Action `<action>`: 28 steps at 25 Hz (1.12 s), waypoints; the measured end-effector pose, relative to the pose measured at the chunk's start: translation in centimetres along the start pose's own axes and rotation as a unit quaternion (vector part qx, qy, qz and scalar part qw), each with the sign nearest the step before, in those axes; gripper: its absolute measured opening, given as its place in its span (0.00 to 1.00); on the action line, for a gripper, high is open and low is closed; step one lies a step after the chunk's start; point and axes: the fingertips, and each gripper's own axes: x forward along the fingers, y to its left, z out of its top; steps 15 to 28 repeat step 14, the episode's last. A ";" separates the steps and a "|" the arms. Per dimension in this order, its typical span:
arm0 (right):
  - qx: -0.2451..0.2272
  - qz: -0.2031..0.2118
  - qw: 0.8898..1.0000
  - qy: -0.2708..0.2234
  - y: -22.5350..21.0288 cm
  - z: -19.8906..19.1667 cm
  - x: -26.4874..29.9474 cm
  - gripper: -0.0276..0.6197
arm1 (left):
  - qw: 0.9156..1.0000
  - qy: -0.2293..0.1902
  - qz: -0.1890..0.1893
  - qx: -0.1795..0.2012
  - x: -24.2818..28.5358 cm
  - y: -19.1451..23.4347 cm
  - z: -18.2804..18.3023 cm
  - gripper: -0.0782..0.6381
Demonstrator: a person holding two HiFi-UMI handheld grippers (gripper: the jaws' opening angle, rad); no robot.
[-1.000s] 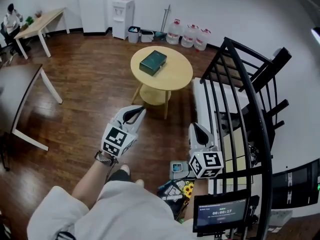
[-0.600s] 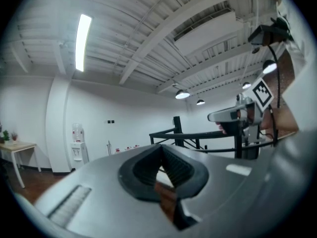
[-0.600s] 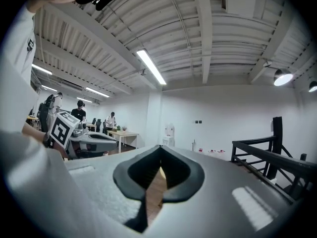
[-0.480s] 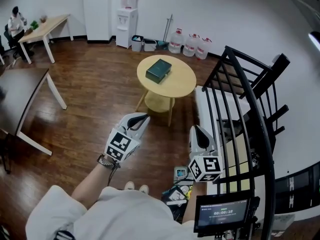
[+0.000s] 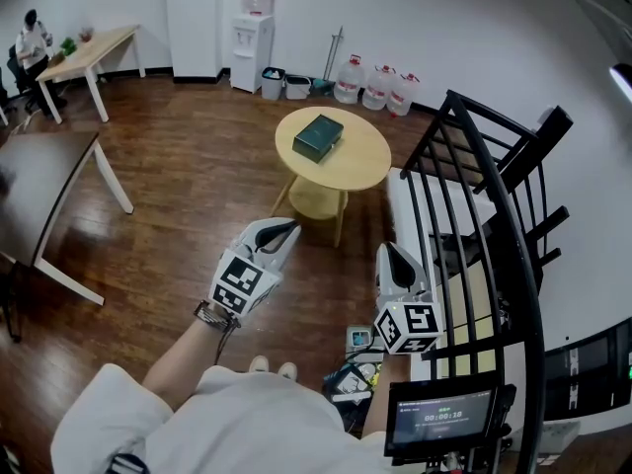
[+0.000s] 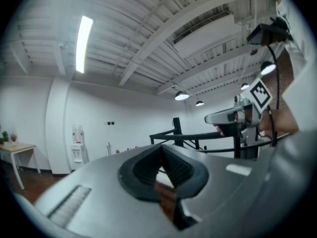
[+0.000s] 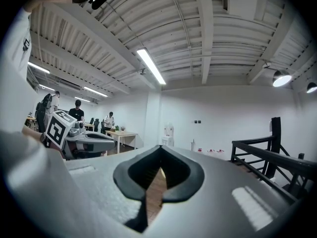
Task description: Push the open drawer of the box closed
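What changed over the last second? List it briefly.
Nothing was taken hold of or let go. Only the head view shifted slightly. The left gripper and the right gripper stay shut, empty, held out level. The dark green box lies untouched on the round light-wood table.

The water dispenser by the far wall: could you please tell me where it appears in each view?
Head view: water dispenser at the top, left of centre.
Left gripper view: at the left, below mid-height.
Right gripper view: near the centre.
Shared landmark: the black railing, to its right throughout.
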 end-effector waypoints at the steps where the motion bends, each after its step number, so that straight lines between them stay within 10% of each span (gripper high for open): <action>1: -0.001 -0.001 1.000 -0.002 0.1 -0.1 0.0 0.05 | 1.000 -0.001 0.001 0.001 -0.1 0.1 -0.1 0.12; 28: -0.007 0.006 1.000 -0.002 0.4 0.4 0.1 0.05 | 1.000 -0.012 -0.007 0.012 0.2 -0.2 0.9 0.12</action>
